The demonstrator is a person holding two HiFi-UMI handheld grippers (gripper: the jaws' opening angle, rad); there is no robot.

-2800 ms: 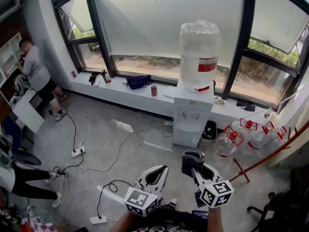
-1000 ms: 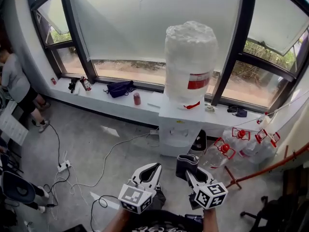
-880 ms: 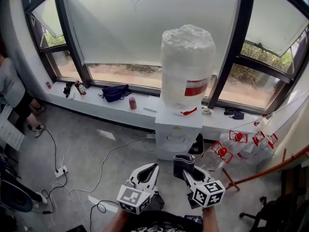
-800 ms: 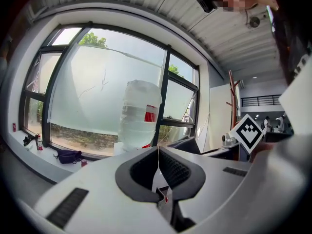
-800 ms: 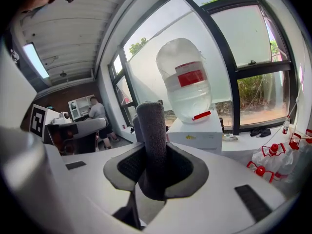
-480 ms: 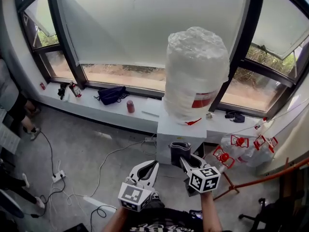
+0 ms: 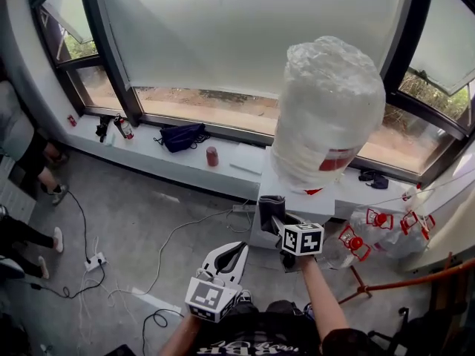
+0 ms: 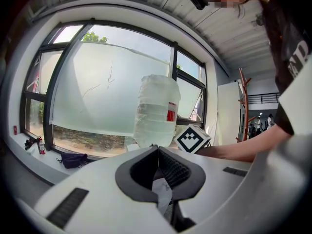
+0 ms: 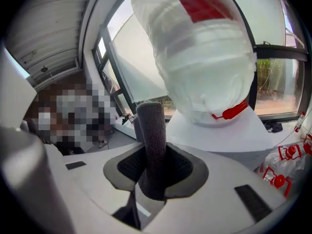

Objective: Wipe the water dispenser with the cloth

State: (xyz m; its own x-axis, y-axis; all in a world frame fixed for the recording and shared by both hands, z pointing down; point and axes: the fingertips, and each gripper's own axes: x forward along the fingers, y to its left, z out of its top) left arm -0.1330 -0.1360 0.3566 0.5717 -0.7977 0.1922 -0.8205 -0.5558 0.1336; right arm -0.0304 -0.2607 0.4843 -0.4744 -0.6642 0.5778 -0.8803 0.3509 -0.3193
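Left gripper (image 8: 157,149) empty, fingers (image 8: 179,169) together

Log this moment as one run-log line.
right gripper: shut on gray cloth | left gripper: shut, empty | water dispenser: wrapped bottle on top | cloth-dispenser contact: cannot tell

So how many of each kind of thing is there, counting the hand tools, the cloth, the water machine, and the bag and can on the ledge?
grippers: 2 (left gripper, jaws together, empty; right gripper, jaws shut on the cloth)
cloth: 1
water dispenser: 1
wrapped bottle on top: 1
dark bag: 1
red can: 1
Total: 7
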